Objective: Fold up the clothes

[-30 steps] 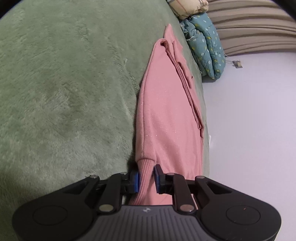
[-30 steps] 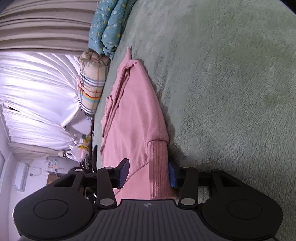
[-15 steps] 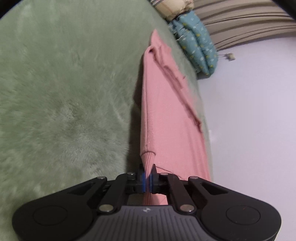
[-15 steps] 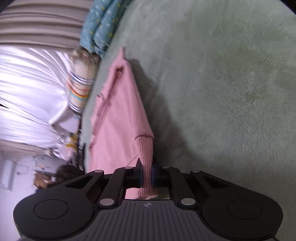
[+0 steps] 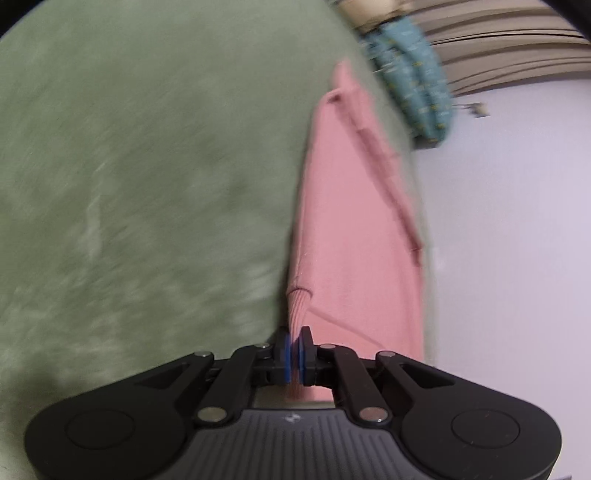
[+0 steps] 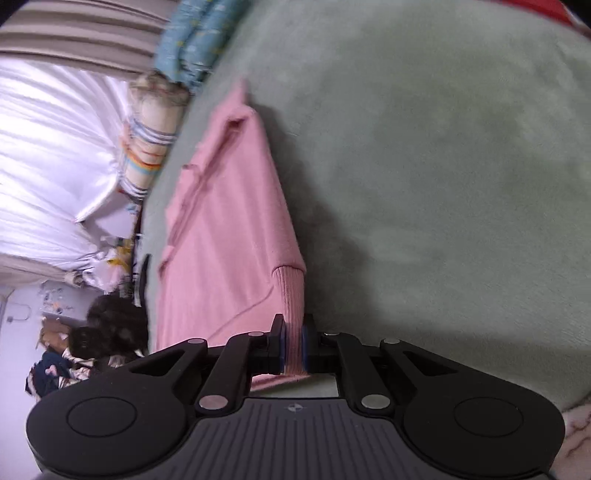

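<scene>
A green plush bed cover [image 6: 424, 147] carries a folded pink sweater [image 6: 229, 229]

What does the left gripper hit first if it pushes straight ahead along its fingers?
The pink sweater: the left gripper is already shut on its ribbed cuff, and the body of the garment lies straight ahead. Depth beyond it is unclear.

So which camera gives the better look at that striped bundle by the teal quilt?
The right wrist view: the striped bundle shows nearly whole beside the teal quilt, blurred. The left wrist view catches only its edge at the top.
</scene>
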A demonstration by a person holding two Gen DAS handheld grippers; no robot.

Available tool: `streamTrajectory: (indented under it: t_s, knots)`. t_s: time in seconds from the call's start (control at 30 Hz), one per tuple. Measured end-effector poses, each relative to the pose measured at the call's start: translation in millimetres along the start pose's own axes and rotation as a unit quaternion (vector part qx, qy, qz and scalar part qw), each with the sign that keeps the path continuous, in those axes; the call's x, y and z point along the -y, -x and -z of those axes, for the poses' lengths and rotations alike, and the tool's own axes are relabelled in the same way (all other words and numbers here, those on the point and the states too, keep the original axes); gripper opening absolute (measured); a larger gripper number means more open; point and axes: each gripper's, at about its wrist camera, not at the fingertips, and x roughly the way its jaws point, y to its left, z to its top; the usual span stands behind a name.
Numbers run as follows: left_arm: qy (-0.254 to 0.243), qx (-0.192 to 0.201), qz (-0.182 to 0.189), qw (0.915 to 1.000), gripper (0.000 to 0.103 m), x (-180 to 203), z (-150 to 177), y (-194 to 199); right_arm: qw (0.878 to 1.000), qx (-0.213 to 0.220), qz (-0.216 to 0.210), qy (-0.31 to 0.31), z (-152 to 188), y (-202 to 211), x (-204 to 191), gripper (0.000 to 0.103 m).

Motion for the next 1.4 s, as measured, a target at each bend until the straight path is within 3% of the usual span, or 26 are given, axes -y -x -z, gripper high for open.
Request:
streamTrajectory:
  t_s: [0.2, 0.27, 0.3, 0.33, 0.4, 0.47, 0.53, 0.67, 0.77, 1.03, 1.17, 1.23, 1.3, 1.33, 1.4]
  knots:
    - [-0.024, -0.006, -0.016, 0.9996, 0.005, 8, 9, 19, 1.0, 0.019, 0.007, 0.003, 10, 21, 11, 0.005]
    - [-0.031, -0.003, -0.022, 0.9993, 0.006, 14, 8, 23, 0.999, 0.028, -0.008, -0.012, 10, 25, 15, 0.006]
    - [-0.034, 0.001, -0.023, 0.9991, 0.006, 17, 8, 24, 0.999, 0.032, -0.015, -0.014, 12, 24, 15, 0.01]
    - [-0.037, 0.004, -0.025, 0.999, 0.007, 20, 8, 25, 0.999, 0.035, -0.024, -0.014, 13, 24, 13, 0.024]
    - [-0.041, 0.009, -0.026, 0.9988, 0.011, 25, 7, 24, 0.999, 0.034, -0.031, 0.001, 12, 18, 4, 0.037]
    - [-0.04, 0.009, -0.024, 0.9989, 0.018, 27, 4, 21, 0.999, 0.023, -0.03, 0.007, 7, 7, -1, 0.037]
    - [-0.039, 0.008, -0.023, 0.9989, 0.018, 29, 2, 18, 0.999, 0.015, -0.033, 0.003, 2, 0, 0, 0.037]
    - [-0.042, -0.008, -0.029, 0.9987, 0.018, 28, -2, 5, 0.999, -0.008, -0.038, -0.001, -12, -17, 7, 0.035]
    - [-0.045, -0.019, -0.02, 0.9986, 0.02, 28, -7, -3, 0.997, -0.028, -0.065, -0.018, -21, -23, 16, 0.035]
    - [-0.045, -0.05, 0.031, 0.9973, 0.025, 29, -21, -29, 0.992, -0.058, -0.108, -0.035, -33, -33, 21, 0.035]
    - [-0.055, -0.07, 0.037, 0.9954, 0.025, 34, -22, -44, 0.991, -0.07, -0.114, -0.03, -35, -42, 11, 0.035]
    - [-0.054, -0.069, 0.039, 0.9954, 0.024, 31, -21, -44, 0.992, -0.077, -0.099, -0.011, -36, -46, 4, 0.026]
    - [-0.051, -0.065, 0.04, 0.9958, 0.007, 28, -20, -43, 0.994, -0.08, -0.081, 0.001, -35, -47, 3, 0.007]
    - [-0.048, -0.057, 0.034, 0.9966, 0.005, 28, -17, -42, 0.995, -0.079, -0.06, 0.01, -33, -48, 4, 0.008]
    - [-0.041, -0.036, 0.02, 0.9983, 0.004, 28, -10, -38, 0.995, -0.07, -0.067, 0.013, -31, -44, 3, 0.008]
